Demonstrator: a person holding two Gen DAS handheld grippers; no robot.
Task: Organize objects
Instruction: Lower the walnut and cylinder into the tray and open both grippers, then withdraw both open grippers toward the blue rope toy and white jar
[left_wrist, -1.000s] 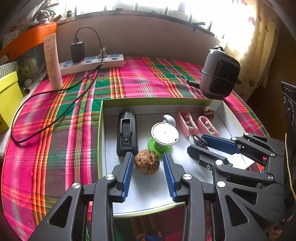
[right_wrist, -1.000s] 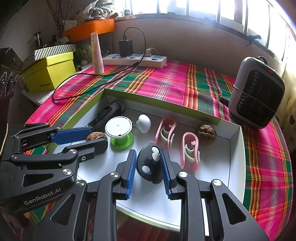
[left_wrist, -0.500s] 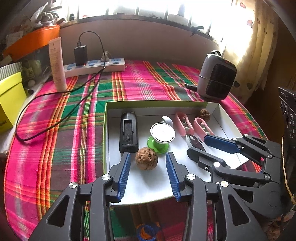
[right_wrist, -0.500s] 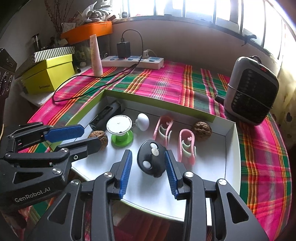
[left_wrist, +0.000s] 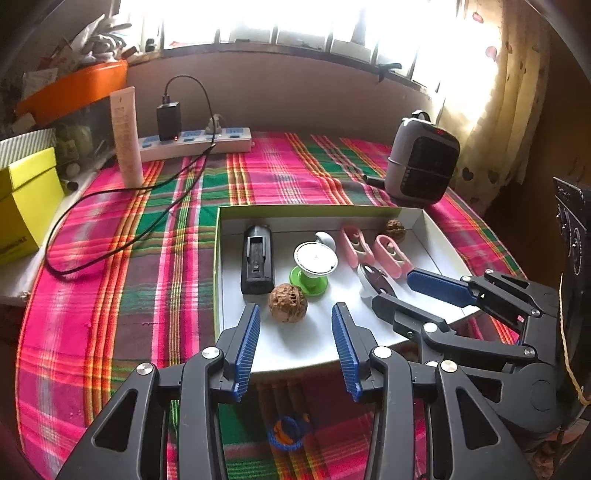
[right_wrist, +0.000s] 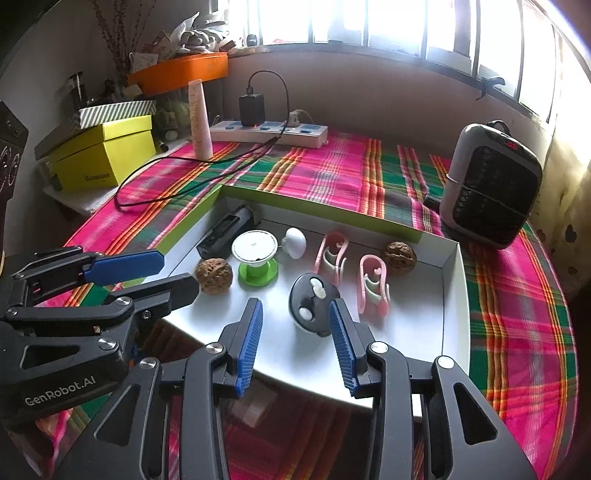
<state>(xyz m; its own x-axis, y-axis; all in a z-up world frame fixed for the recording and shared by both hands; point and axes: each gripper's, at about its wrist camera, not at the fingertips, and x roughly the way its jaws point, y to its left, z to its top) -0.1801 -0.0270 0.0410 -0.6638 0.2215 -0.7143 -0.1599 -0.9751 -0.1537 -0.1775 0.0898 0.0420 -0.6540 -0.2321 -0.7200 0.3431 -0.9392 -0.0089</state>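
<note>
Blue ribbed pads are seen on both grippers, and both sets of jaws stand apart with nothing clamped between them. The left gripper (left_wrist: 295, 314) fills the bottom centre of the left wrist view; just above its pads, a brown walnut (left_wrist: 287, 302) lies on the white floor of the shallow box (left_wrist: 218, 258), untouched by either pad. The right gripper (right_wrist: 295, 310) fills the bottom centre of the right wrist view; a black oval piece with white knobs (right_wrist: 312, 302) lies just above and between its pad tips, close to the right pad, though contact cannot be made out.

The box, green outside and white inside, is set on a pink and green plaid cloth (left_wrist: 147, 258) in the middle of both views. Inside it, in the left wrist view, a black rectangular device (left_wrist: 256, 260) is placed at the left, a green spool with a white top (left_wrist: 314, 264) at the centre, a small white rounded item (left_wrist: 327, 239) behind the spool, two pink clips (left_wrist: 373, 249) to the right, and a second walnut (left_wrist: 396, 230) in the upper right corner.

Outside the box, a grey heater (left_wrist: 421, 168) is seen at the upper right, a white power strip (left_wrist: 195, 142) with a black charger at the upper centre, a pale tube (left_wrist: 127, 138) standing upright beside it, and a yellow box (left_wrist: 26, 206) at the left edge.
</note>
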